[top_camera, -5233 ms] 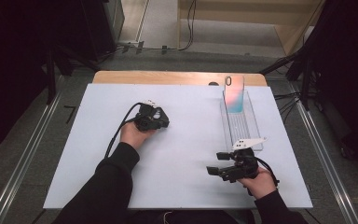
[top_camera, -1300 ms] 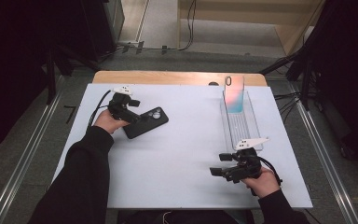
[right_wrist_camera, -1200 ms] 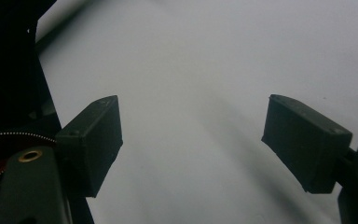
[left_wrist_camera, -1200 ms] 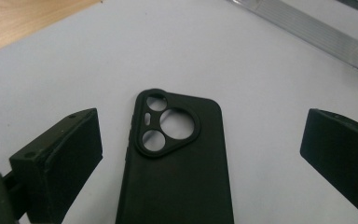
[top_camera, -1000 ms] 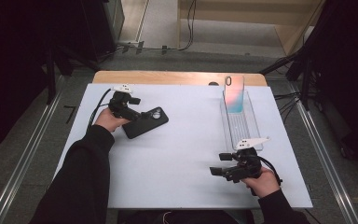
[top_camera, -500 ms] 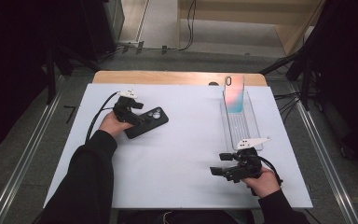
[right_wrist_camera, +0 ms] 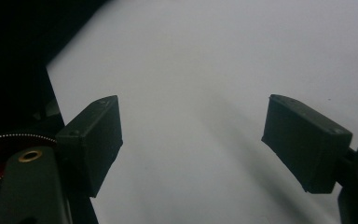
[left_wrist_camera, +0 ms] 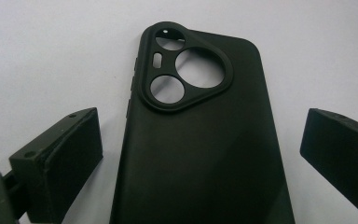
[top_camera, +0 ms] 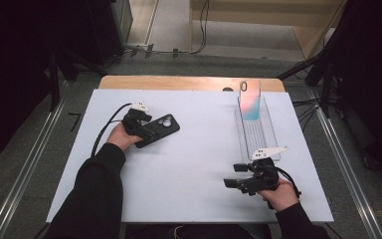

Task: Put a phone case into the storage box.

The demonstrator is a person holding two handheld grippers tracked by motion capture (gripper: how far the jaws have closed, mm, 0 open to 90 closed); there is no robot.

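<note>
Black and matte, the phone case (left_wrist_camera: 200, 140) lies flat on the white tabletop (top_camera: 194, 164), toward its left edge and a little nearer the far edge than the near one. We see its back face up, with the rounded three-cornered camera cutout at the end that points away from our left gripper (top_camera: 138, 120). In the left gripper view, both pads stand wide, one on each side of the case, with white table showing between each pad and the case edge, so nothing is clamped.

Our right gripper (top_camera: 238, 175) sits near the near right corner of the tabletop, well apart from the case. Its pads are also spread wide, with bare white surface between them and nothing held.

Along the right edge we see a clear tray (top_camera: 258, 134) running from the far edge toward the near one. A phone (top_camera: 250, 99) with a pink-to-blue back stands upright at its far end. The right gripper's grey plate lies just beside the tray's near end.
</note>
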